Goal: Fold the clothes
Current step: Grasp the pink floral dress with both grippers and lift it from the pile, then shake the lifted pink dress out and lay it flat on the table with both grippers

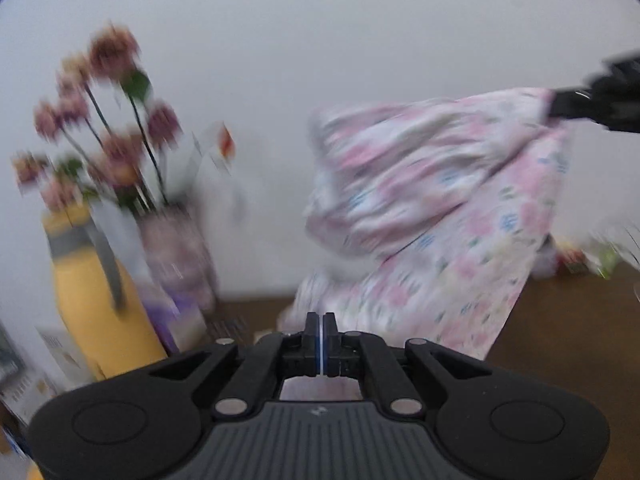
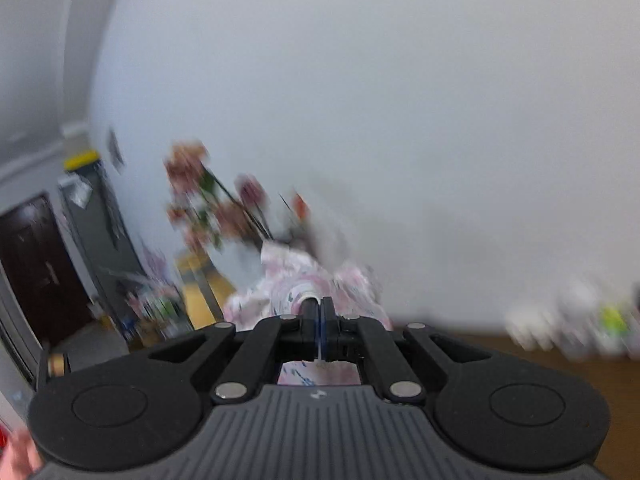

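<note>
Held up above the tabletop (image 1: 580, 320) between both tongs, left tongs (image 1: 321, 322) and right tongs (image 2: 319, 307) each clenched on an edge of the floral garment (image 1: 440, 200) (soft, light, floppy — likely best gripped at corners or seams).

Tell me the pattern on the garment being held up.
The garment is white with pink floral print plus blue and green flecks; clearest in the left wrist view.
</note>
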